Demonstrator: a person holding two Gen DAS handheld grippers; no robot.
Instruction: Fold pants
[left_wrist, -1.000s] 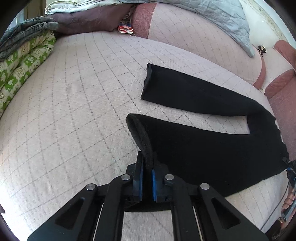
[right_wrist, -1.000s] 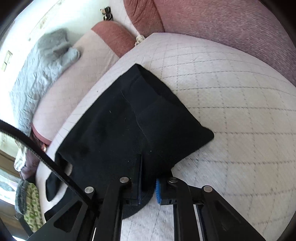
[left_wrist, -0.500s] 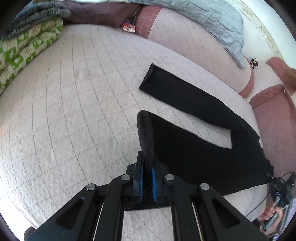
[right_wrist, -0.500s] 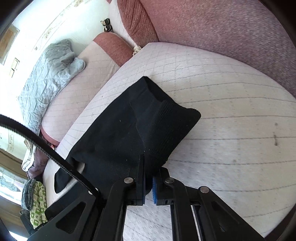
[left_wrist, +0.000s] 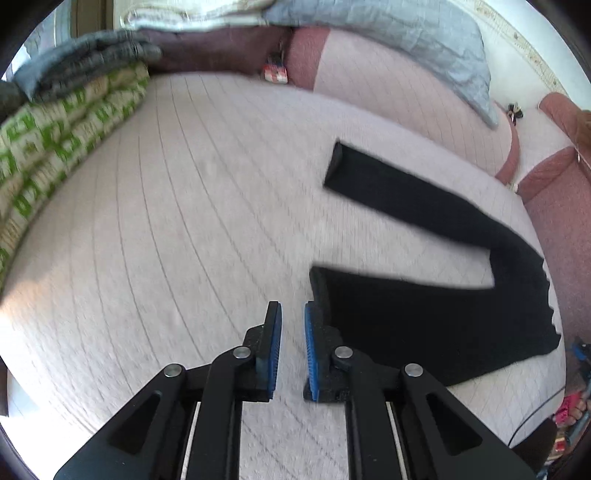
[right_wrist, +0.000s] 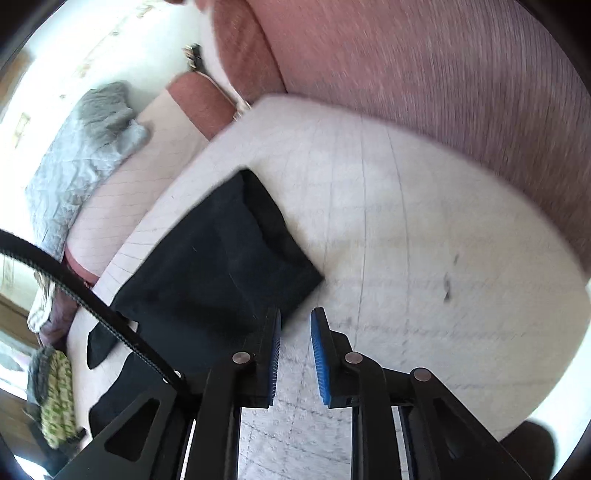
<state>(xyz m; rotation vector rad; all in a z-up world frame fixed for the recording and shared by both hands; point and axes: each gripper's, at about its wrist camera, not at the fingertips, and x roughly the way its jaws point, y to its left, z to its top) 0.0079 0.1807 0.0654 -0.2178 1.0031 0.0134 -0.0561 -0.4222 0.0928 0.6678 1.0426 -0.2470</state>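
Black pants (left_wrist: 436, 314) lie flat on the quilted pale mattress (left_wrist: 184, 221), legs spread in a V pointing left. My left gripper (left_wrist: 292, 321) is open and empty, with the near leg's cuff just to the right of its right finger. In the right wrist view the waist end of the pants (right_wrist: 218, 266) lies flat. My right gripper (right_wrist: 295, 325) is open and empty just in front of the waistband corner, over bare mattress (right_wrist: 424, 240).
A green-patterned folded blanket (left_wrist: 55, 147) with grey denim on top lies at the mattress's left edge. A grey quilt (left_wrist: 406, 40) drapes over the pink back cushions (left_wrist: 388, 92). A large pink cushion (right_wrist: 443, 74) borders the mattress on the right. A black cable (right_wrist: 74, 284) crosses the right wrist view.
Both grippers have opened and let go of the pants. The near leg cuff and the waistband corner have dropped flat onto the mattress. Both grippers have pulled back slightly.
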